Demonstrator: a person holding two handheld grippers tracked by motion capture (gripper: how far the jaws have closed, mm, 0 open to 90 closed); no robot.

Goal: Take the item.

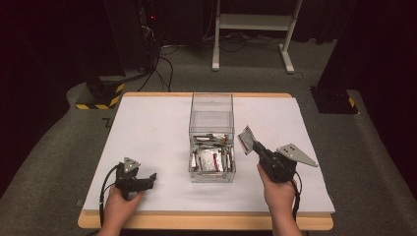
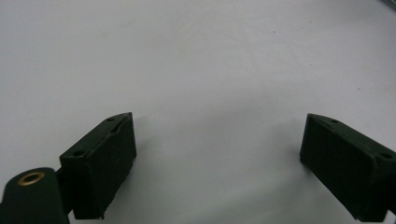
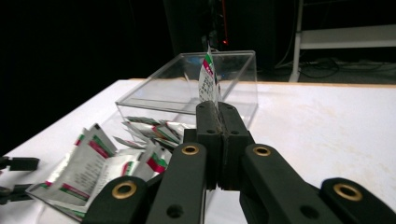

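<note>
A clear plastic box [image 1: 211, 103] stands in the middle of the white table, its near half full of several silver sachets [image 1: 211, 158] with red and green print. My right gripper [image 1: 256, 145] is just right of the box, shut on one sachet [image 1: 246, 139] held edge-up above the table. In the right gripper view that sachet [image 3: 208, 79] sticks up from the closed jaws, with the box [image 3: 154, 93] beyond and to the left. My left gripper [image 1: 151, 179] rests low at the table's near left, open, with bare table between its pads [image 2: 105, 161].
The white table top [image 1: 147, 132] has bare room left and right of the box. Its wooden front edge [image 1: 206, 221] lies close to both hands. Beyond the table stand a white frame [image 1: 255, 29], black stands and cables on grey carpet.
</note>
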